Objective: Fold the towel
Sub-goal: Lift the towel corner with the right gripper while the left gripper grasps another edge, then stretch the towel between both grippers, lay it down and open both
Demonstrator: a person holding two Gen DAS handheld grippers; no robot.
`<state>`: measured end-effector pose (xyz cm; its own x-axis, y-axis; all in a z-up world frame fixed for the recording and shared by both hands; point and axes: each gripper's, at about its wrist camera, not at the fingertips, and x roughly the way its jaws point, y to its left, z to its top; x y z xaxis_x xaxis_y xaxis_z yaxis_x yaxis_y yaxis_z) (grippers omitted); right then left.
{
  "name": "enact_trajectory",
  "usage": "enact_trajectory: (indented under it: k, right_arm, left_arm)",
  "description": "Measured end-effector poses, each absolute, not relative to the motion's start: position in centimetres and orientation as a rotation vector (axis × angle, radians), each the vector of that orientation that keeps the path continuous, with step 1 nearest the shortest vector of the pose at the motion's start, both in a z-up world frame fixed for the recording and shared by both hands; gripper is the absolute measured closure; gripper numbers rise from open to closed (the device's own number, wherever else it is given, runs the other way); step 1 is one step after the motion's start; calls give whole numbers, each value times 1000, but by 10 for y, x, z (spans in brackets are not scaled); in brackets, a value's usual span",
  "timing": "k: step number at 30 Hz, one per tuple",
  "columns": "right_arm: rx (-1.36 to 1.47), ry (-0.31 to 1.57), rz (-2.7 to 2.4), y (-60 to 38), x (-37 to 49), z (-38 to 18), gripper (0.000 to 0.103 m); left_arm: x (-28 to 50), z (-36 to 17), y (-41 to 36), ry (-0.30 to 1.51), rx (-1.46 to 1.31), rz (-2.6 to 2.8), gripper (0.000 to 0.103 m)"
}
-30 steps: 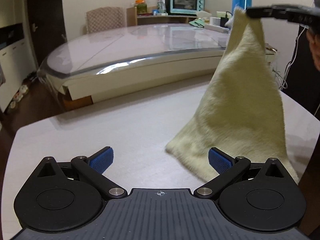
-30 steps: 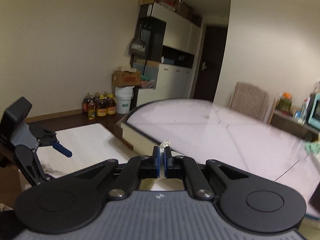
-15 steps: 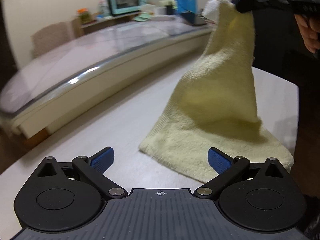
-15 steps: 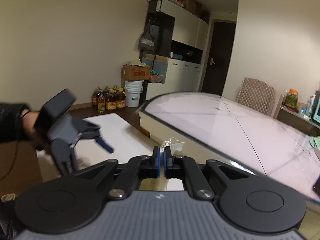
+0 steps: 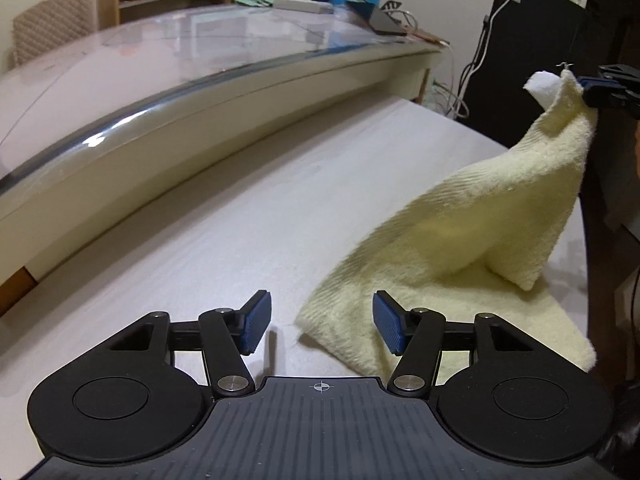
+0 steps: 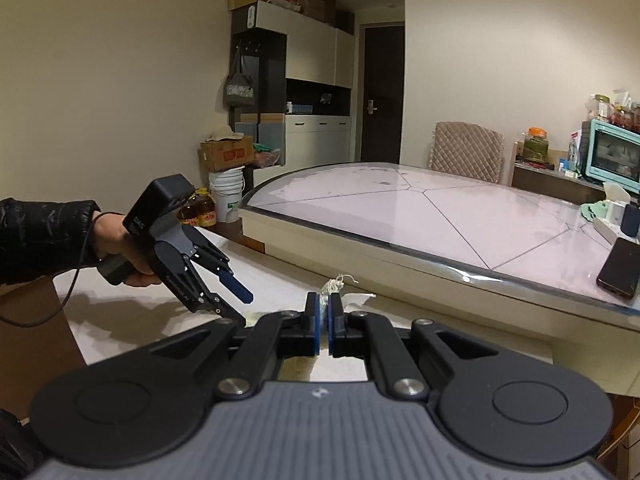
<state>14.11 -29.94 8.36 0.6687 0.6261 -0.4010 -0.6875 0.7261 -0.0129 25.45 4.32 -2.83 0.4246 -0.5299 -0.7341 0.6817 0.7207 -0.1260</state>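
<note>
White table (image 5: 248, 216) carried the work; glass-topped round table (image 5: 168, 52) just beyond it. Pale yellow towel (image 5: 472, 248) lay partly on the white table, one corner lifted high into a peak. Right gripper (image 6: 324, 316) had its jaws clamped together on that raised corner. Left gripper (image 5: 318, 322) sat low at the towel's near corner, jaws apart, holding nothing. No fold laid down yet; judged early, with the second corner still to be taken.
</note>
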Motion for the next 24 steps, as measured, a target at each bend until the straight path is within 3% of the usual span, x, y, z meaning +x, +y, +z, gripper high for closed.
enact_trajectory:
  k: [6,10,24]
  right_arm:
    - [-140,398,728,-310,135,79,99]
    - [-132,415,720,-311,136,77,99]
    - [-111,437,669,-318,180,64,99]
  left_arm:
    - [264,-38,40,870,197,-824,67]
    - [263,-36,43,863,172,-853,92]
    - [238,27,60,668,278,-702,95]
